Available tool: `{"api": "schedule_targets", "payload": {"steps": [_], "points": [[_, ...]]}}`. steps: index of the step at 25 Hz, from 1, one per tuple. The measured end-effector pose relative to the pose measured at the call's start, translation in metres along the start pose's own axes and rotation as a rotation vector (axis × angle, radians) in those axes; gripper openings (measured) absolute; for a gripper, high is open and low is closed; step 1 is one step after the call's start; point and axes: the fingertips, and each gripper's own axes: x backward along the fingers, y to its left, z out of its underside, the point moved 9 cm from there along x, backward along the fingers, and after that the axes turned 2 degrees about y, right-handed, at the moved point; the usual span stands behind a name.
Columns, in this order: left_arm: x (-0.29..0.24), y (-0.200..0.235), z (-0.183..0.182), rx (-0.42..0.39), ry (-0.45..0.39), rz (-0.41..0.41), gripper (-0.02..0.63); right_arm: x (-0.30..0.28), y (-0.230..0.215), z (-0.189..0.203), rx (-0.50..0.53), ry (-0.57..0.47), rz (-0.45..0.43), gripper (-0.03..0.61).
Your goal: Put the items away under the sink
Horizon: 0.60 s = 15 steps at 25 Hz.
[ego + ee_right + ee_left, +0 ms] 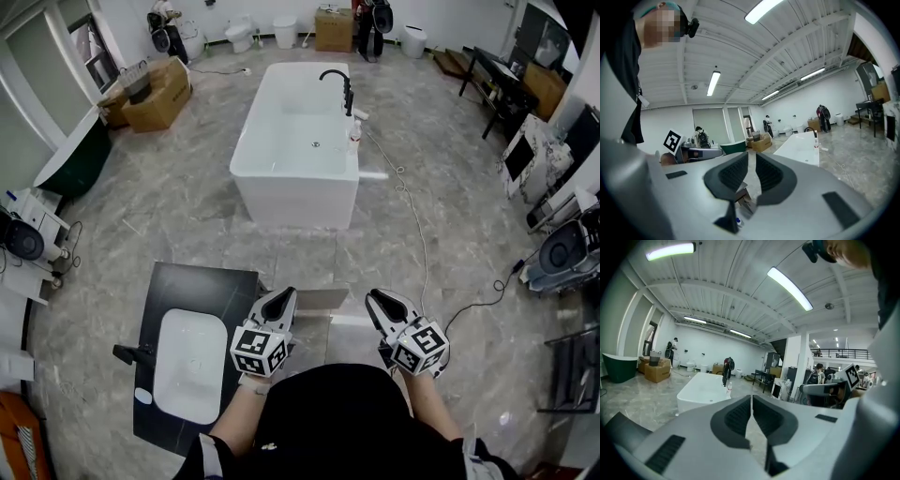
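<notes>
The sink is a white basin (190, 364) set in a black vanity top (202, 286) at the lower left of the head view, with a black faucet (131, 354) on its left. A grey panel (319, 300) juts out from the vanity's right side. Both grippers are held up level in front of the person, to the right of the vanity. My left gripper (284, 295) (751, 397) has its jaws together with nothing between them. The jaws of my right gripper (375, 298) (751, 154) stand a slit apart and are empty. No task item shows clearly.
A white bathtub (295, 141) with a black tap stands ahead in the middle of the marble floor. Cardboard boxes (155, 94) sit at the far left. A cable (417, 234) trails across the floor to equipment (562, 253) on the right. People stand at the far wall.
</notes>
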Motion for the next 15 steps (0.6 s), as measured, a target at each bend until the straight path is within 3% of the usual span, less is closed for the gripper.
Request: {"api": "schedule_targets", "payload": {"steps": [15], "points": [[0.018, -0.007, -0.008, 0.018, -0.045, 0.011, 0.032, 0.006, 0.017, 0.001, 0.039, 0.012, -0.068, 0.069]]}}
